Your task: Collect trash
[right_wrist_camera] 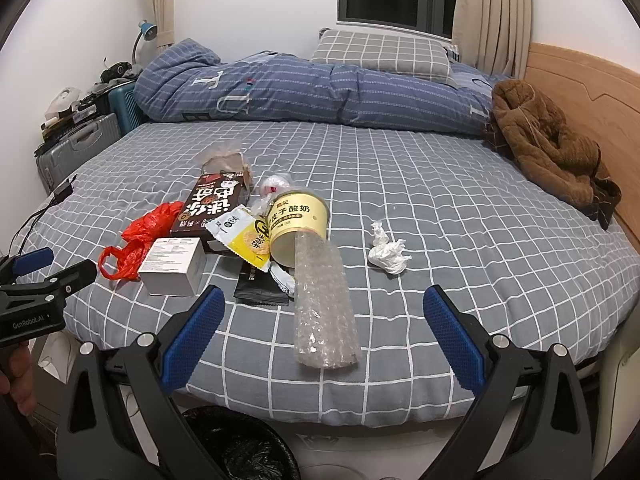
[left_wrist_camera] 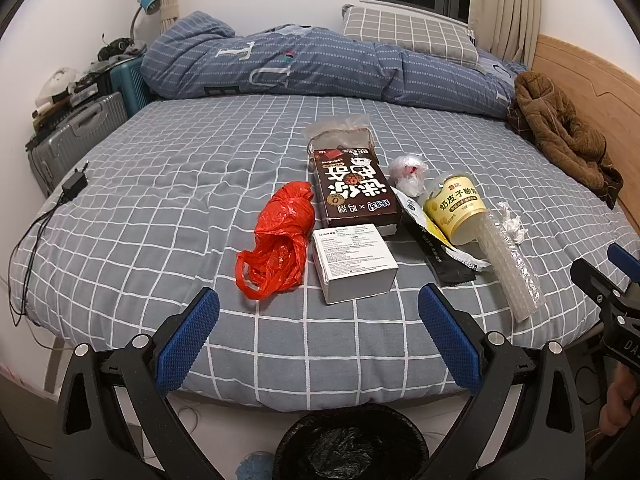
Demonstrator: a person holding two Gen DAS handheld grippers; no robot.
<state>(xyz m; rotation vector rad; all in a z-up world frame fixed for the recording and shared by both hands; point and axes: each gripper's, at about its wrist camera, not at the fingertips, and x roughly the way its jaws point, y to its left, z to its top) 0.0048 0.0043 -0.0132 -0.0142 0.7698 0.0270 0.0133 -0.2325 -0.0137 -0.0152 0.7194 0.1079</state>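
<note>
Both the left gripper (left_wrist_camera: 318,332) and right gripper (right_wrist_camera: 324,334) are held wide apart, nothing gripped. Trash is clustered on the bed (left_wrist_camera: 160,184) at twelve o'clock: red bag (left_wrist_camera: 280,236), white box (left_wrist_camera: 354,262), yogurt cup (right_wrist_camera: 298,222).

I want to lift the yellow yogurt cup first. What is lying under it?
Under the yellow yogurt cup lie a white-and-yellow snack wrapper and a black packet, and the bubble wrap roll pokes from its mouth. The covered parts are hidden.

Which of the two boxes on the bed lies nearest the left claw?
The white box, with small printed text on top. The dark brown snack box lies behind it, farther up the bed.
</note>
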